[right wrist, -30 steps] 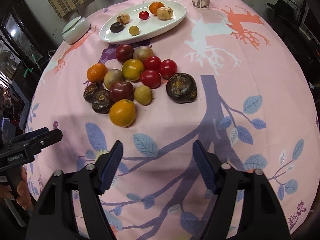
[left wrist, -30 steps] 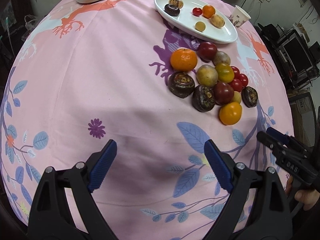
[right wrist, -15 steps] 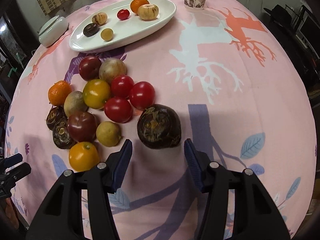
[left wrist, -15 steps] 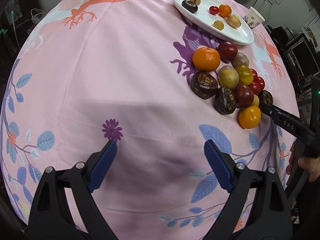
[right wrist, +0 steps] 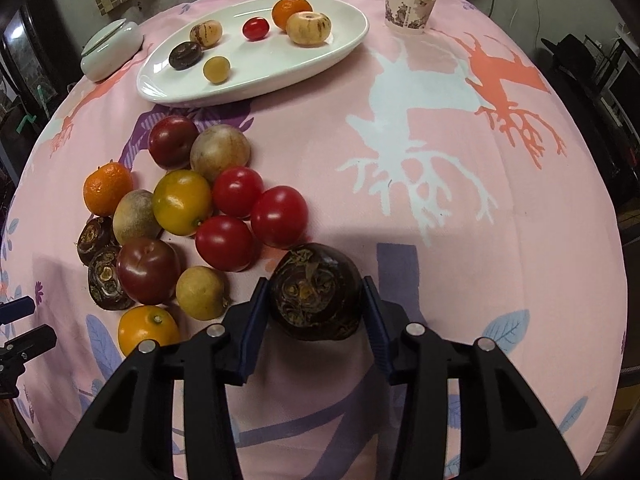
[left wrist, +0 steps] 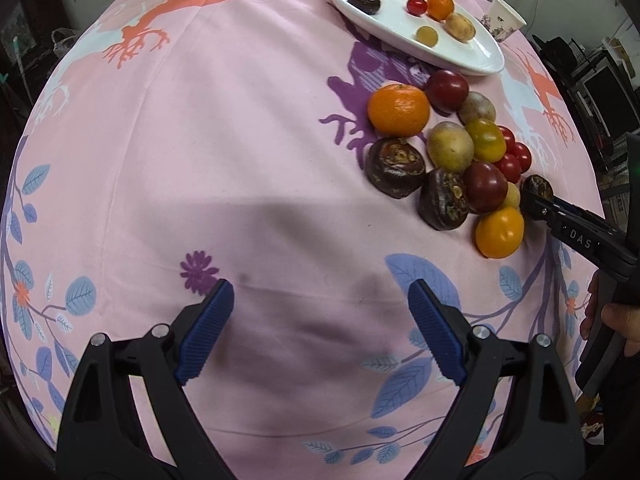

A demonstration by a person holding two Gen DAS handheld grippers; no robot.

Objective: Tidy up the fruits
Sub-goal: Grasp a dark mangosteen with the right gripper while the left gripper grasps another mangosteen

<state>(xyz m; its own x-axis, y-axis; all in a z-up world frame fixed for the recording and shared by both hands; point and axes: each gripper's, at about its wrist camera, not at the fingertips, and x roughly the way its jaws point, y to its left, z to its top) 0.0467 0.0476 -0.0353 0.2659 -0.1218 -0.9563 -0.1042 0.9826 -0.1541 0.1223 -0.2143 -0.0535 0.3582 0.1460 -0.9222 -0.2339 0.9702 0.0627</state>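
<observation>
The right gripper [right wrist: 316, 304] has just been closing its jaws, and its blue pads [right wrist: 256, 320] now sit against both sides of a dark water chestnut [right wrist: 316, 292] that rests on the pink cloth of the bench [right wrist: 460, 240]. Just left of this gripper lies the loose heap of fruit: three red tomatoes [right wrist: 256, 216], a yellow-brown fruit [right wrist: 200, 293], a dark plum [right wrist: 148, 270], an orange tomato [right wrist: 146, 328] and, farther out, a mandarin [right wrist: 106, 188]. Beyond the heap stands the white oval plate [right wrist: 344, 46] with six small fruits on it, a paper cup [right wrist: 412, 2] to its right. The left gripper [left wrist: 320, 332] hangs over bare cloth with its jaws spread wide and nothing between them, the heap ahead to its right.
</observation>
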